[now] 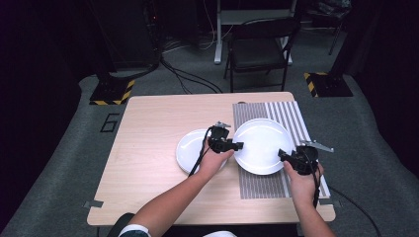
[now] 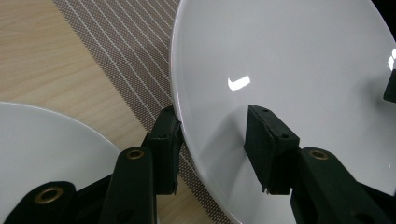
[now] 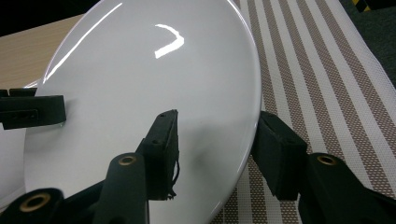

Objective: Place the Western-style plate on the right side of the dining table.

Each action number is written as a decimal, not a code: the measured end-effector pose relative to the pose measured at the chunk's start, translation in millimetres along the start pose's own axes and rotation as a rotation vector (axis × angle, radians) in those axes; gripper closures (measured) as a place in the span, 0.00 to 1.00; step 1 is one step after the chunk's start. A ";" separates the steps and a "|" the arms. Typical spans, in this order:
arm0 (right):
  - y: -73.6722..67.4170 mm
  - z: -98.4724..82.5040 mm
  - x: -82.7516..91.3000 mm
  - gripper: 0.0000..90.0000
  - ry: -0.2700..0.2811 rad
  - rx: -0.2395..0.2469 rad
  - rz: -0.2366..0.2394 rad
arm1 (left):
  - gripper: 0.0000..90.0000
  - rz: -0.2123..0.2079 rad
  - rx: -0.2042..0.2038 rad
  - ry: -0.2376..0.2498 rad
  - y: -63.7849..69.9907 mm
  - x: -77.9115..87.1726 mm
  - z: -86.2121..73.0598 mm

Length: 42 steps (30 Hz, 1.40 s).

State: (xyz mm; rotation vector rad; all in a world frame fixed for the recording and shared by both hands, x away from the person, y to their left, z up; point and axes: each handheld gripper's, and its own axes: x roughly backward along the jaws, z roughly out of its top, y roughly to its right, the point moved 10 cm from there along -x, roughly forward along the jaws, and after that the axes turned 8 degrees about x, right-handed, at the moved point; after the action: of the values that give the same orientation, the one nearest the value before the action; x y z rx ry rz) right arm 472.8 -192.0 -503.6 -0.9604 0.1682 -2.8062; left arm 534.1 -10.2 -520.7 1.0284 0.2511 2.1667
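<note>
The large white plate (image 1: 262,146) was gripped at opposite rims by the left gripper (image 1: 239,145) and the right gripper (image 1: 281,154), above the striped placemat (image 1: 296,118). Carrying was judged underway; level, matched motion was needed next.

Your left gripper (image 1: 239,145) and right gripper (image 1: 281,154) are matte black, each trailing a black cable. Brass-coloured rivets dot the jaw arms. A grey plate tops each. Your sleeve (image 1: 132,230), bottom left, is white with a dark-edged cuff.
</note>
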 end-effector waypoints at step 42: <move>27.9 -16.5 3.6 0.57 -0.015 -0.034 -0.037 | 0.63 -0.014 -0.031 -0.031 20.8 -18.4 -1.9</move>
State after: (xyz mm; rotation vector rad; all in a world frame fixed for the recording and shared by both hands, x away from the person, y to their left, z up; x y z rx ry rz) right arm 463.3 -219.2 -519.0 -1.0014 0.1983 -2.8378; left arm 529.8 -37.6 -523.6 1.0394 0.2088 2.1337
